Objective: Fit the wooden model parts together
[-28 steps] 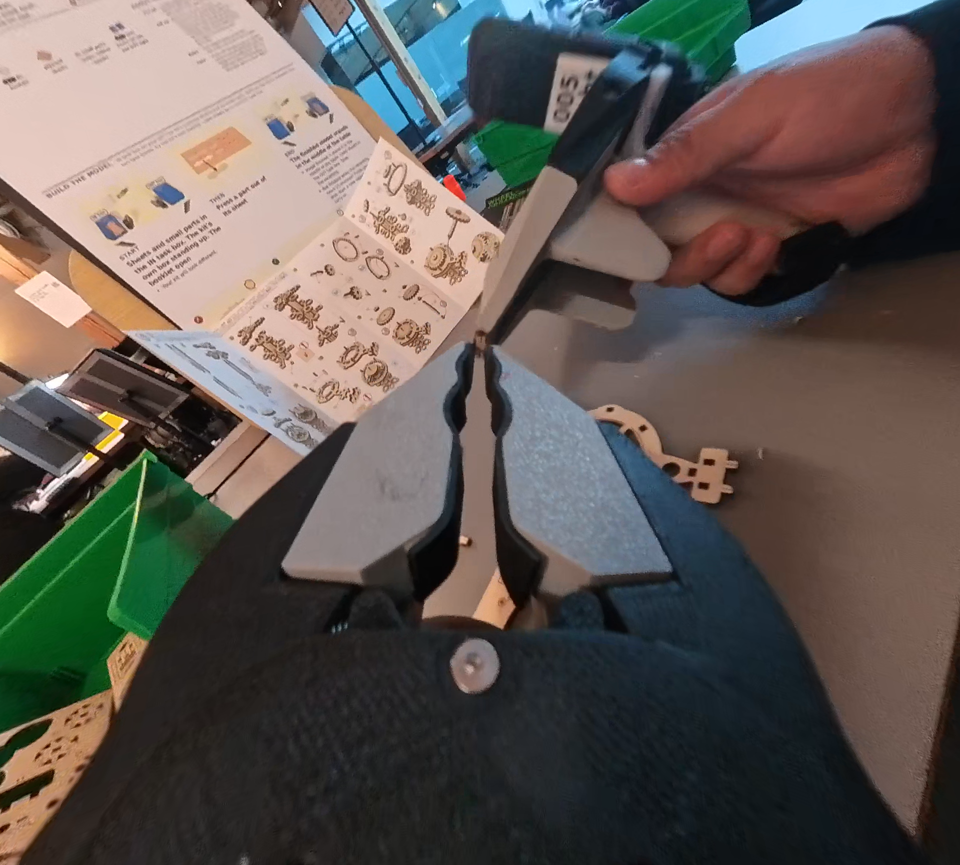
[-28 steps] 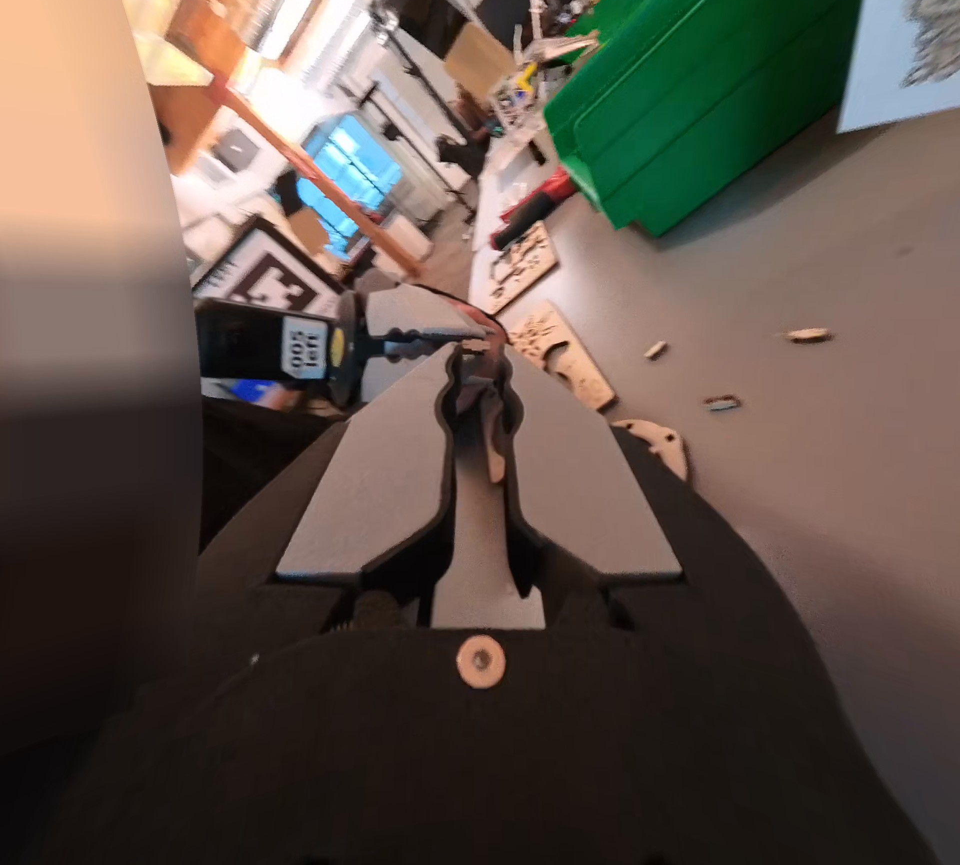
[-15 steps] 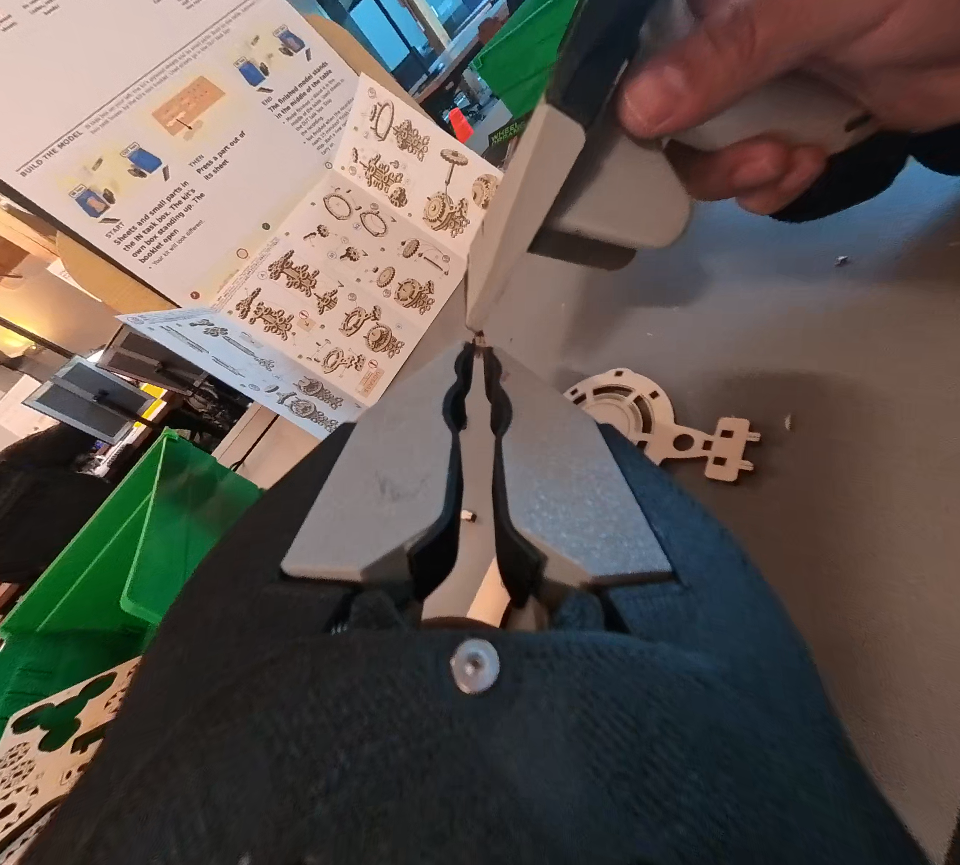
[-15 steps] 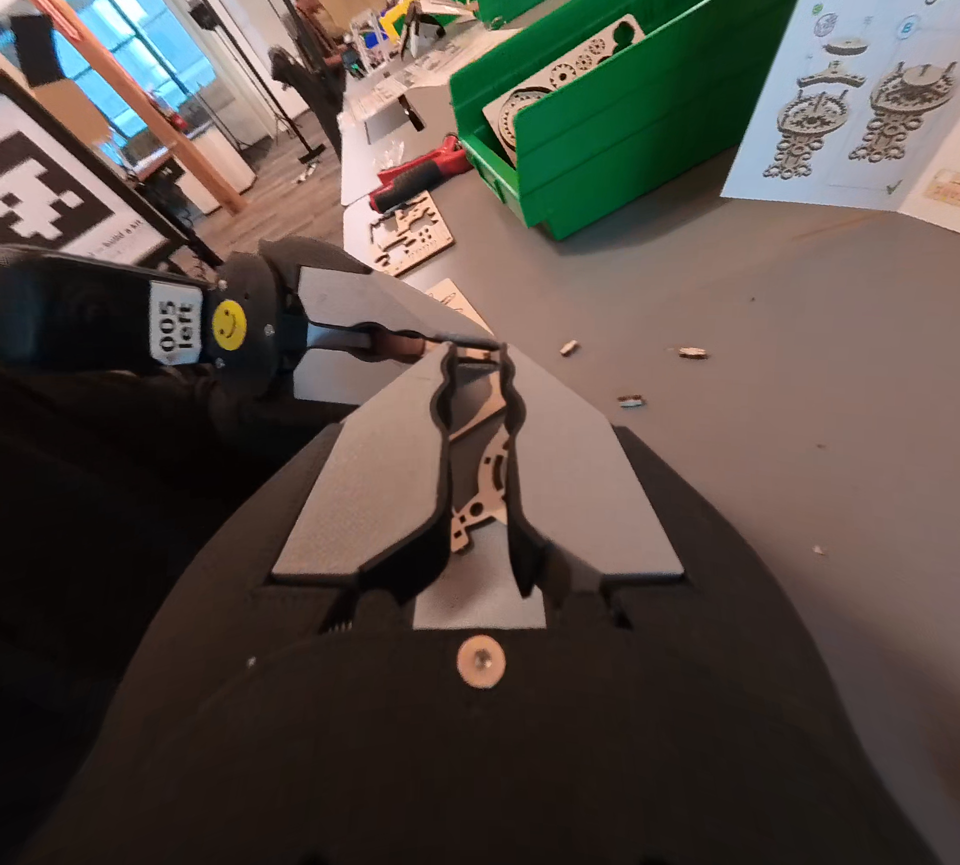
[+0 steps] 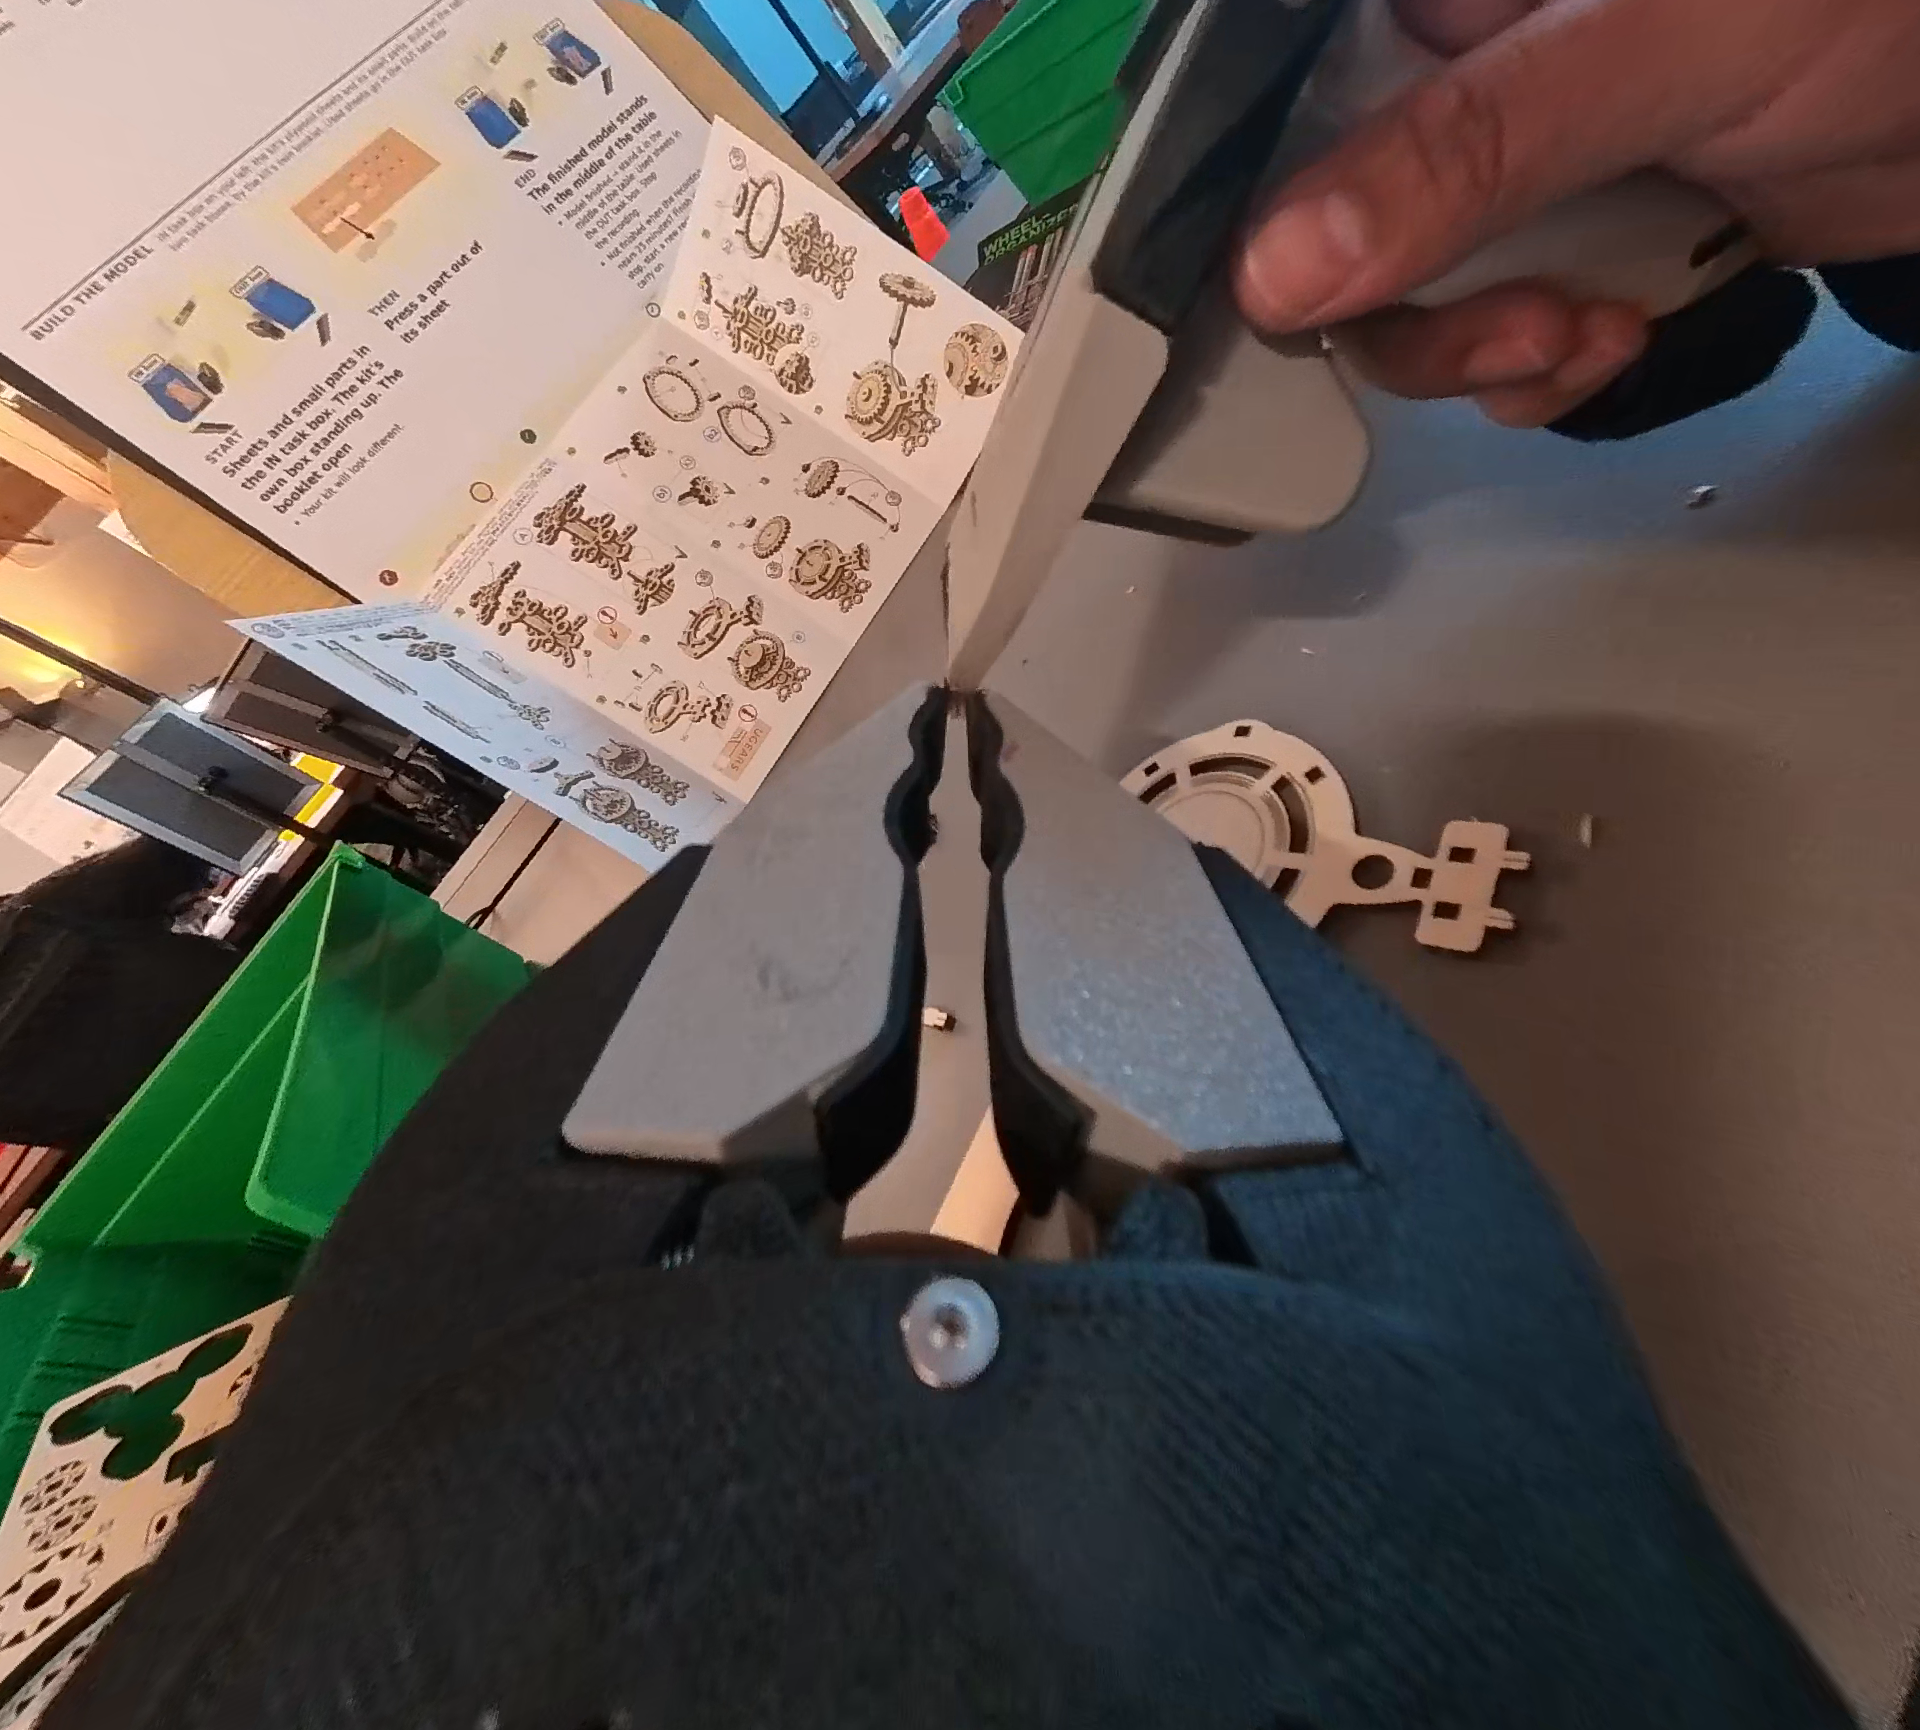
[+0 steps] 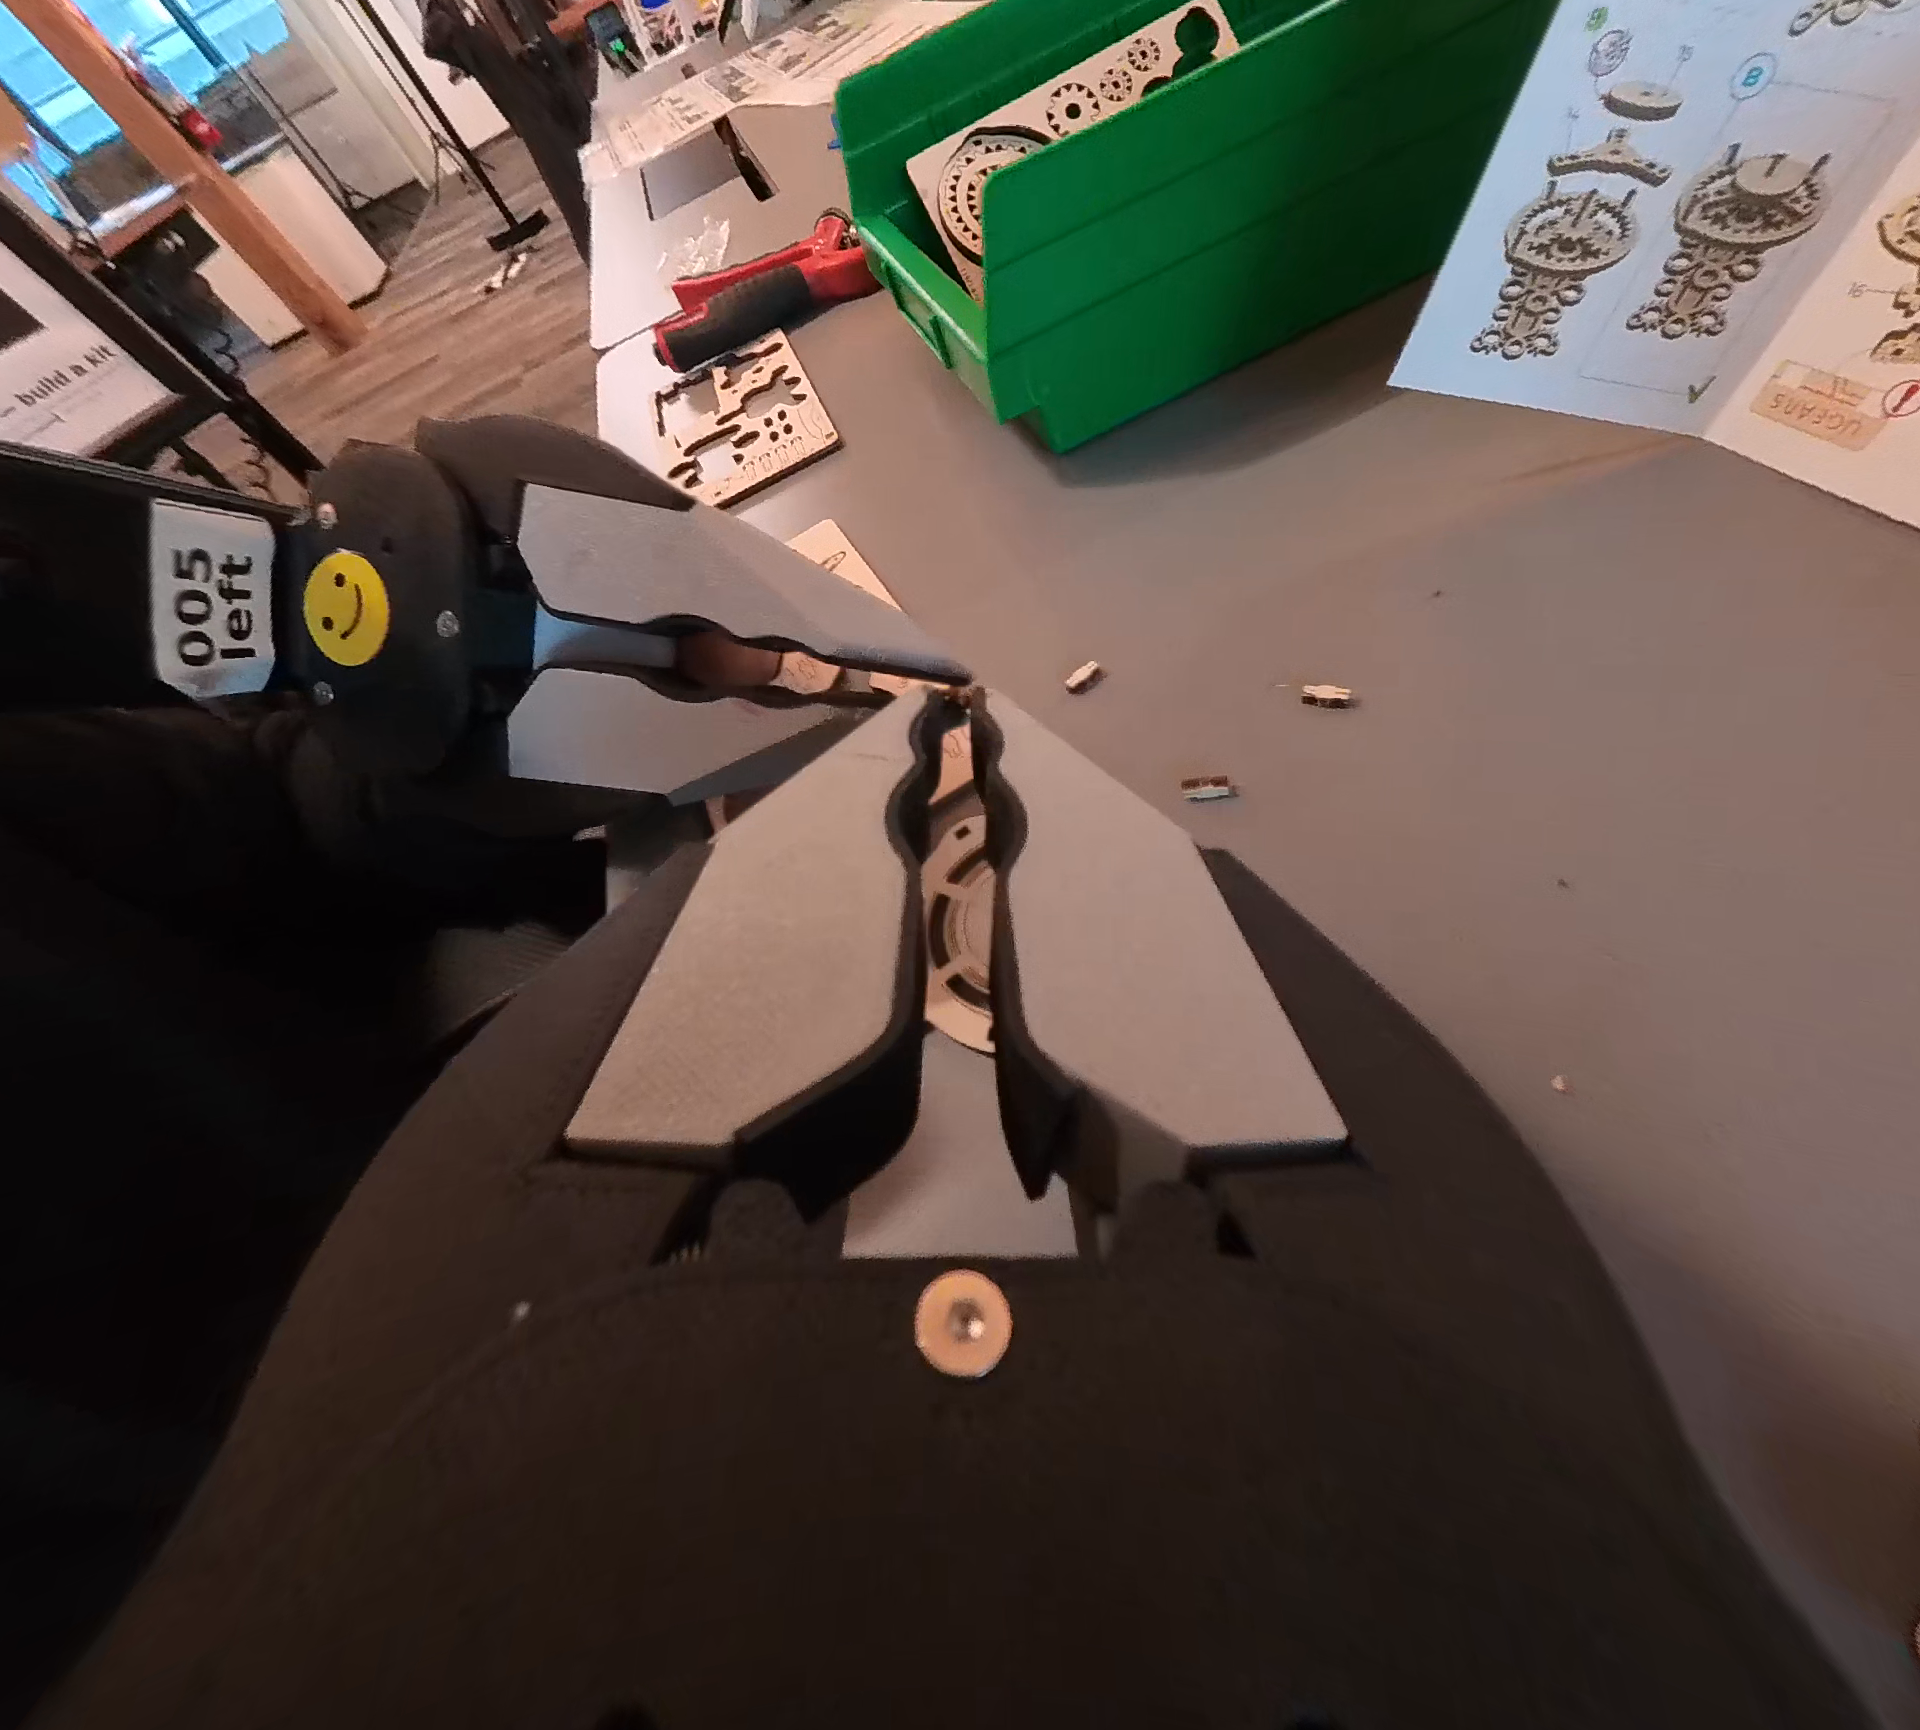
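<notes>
My left gripper (image 5: pixel 957 695) and right gripper (image 6: pixel 962 701) are both shut and meet tip to tip above the grey table (image 5: pixel 1662 745). A tiny wooden pin (image 6: pixel 972 692) sits where the tips touch, and it appears pinched in the left tips. In the left wrist view the right gripper (image 5: pixel 961 667) comes down from the upper right, held by a hand (image 5: pixel 1621 70). In the right wrist view the left gripper (image 6: pixel 951 678) comes in from the left. A flat wooden ring part with a notched tab (image 5: pixel 1278 828) lies on the table under the tips. It also shows through the gap between the right fingers (image 6: pixel 961 932).
An instruction booklet (image 5: pixel 727 485) and a poster (image 5: pixel 260 122) stand behind. A green bin (image 6: pixel 1143 246) holds a cut wooden sheet (image 6: pixel 1081 101). A red and black tool (image 6: pixel 758 298), another wooden sheet (image 6: pixel 743 418) and three loose wooden bits (image 6: pixel 1205 787) lie on the table.
Both grippers stayed shut with their tips together. The pair swung and tilted, so the right gripper now looms closer in the left view and the ring part shows more fully.
</notes>
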`<move>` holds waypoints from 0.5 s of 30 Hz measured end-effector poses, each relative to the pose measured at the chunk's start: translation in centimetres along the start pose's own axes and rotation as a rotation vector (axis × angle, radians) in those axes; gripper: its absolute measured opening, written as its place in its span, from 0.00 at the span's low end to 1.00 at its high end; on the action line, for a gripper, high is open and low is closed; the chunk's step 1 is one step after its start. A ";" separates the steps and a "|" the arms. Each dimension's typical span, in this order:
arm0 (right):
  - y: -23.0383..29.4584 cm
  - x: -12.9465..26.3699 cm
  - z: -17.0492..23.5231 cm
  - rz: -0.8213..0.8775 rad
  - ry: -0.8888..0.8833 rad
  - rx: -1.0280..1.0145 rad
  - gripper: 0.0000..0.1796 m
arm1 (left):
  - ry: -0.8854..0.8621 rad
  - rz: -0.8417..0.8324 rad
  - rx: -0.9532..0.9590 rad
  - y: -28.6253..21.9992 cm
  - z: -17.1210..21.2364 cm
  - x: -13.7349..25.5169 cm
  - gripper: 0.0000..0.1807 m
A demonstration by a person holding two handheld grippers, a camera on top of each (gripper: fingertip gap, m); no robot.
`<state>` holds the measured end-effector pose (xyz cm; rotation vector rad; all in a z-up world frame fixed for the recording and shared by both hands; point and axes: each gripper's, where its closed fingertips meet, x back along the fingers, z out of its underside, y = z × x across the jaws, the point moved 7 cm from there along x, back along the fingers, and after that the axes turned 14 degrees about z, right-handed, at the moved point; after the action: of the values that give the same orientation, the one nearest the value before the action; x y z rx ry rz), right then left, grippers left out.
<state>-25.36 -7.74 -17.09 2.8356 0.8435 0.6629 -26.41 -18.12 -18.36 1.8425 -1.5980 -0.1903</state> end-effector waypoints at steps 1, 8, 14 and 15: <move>0.0 0.0 0.0 0.008 -0.001 0.010 0.00 | 0.001 0.002 0.001 0.0 0.0 0.0 0.00; 0.2 0.1 0.0 0.047 -0.007 0.073 0.00 | 0.000 0.007 0.000 0.0 0.0 0.0 0.00; 0.0 0.5 -0.1 0.009 0.016 0.055 0.00 | -0.034 0.027 0.012 0.0 -0.2 0.1 0.01; -0.2 0.7 -0.1 -0.002 0.026 0.044 0.00 | -0.042 0.032 0.018 0.0 -0.2 0.2 0.00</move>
<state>-24.96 -7.19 -16.78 2.8709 0.8752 0.6910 -26.26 -18.19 -18.15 1.8365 -1.6615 -0.2025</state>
